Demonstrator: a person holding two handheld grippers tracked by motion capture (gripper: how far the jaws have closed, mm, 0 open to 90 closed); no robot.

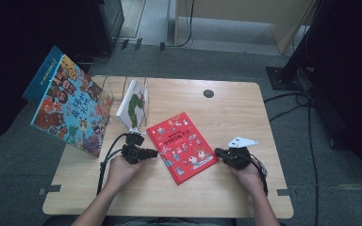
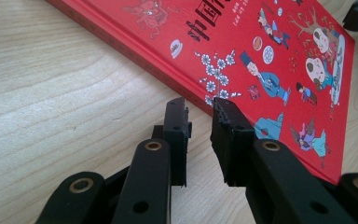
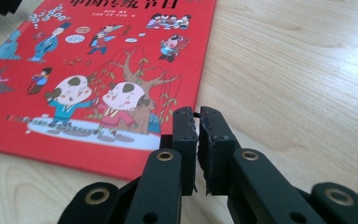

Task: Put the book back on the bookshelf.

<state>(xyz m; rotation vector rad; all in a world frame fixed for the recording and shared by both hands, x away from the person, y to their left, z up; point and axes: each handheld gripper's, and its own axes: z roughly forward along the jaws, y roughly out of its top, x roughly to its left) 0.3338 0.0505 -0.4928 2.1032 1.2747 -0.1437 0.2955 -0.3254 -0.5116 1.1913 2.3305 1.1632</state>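
**Two grippers flank a red picture book on the table**

The left gripper lies low over the wooden table, its jaws nearly together with a narrow gap and nothing between them; in the left gripper view the tips sit just at the long edge of the red book, one tip over the bare wood and the other at the cover's rim. The right gripper has its jaws almost shut, only a slit between the pads, and it holds nothing; in the right gripper view the tips rest just beside the book's corner, at about 3 o'clock of it.

The red book lies flat, cover up, near the table's middle, turned askew, with the left gripper at its 9 o'clock and the right gripper at its 3 o'clock.

Further out, at 11 o'clock from the red book, a white book with a green figure stands in a clear rack. At 10 o'clock a large blue picture book leans at the table's left edge.
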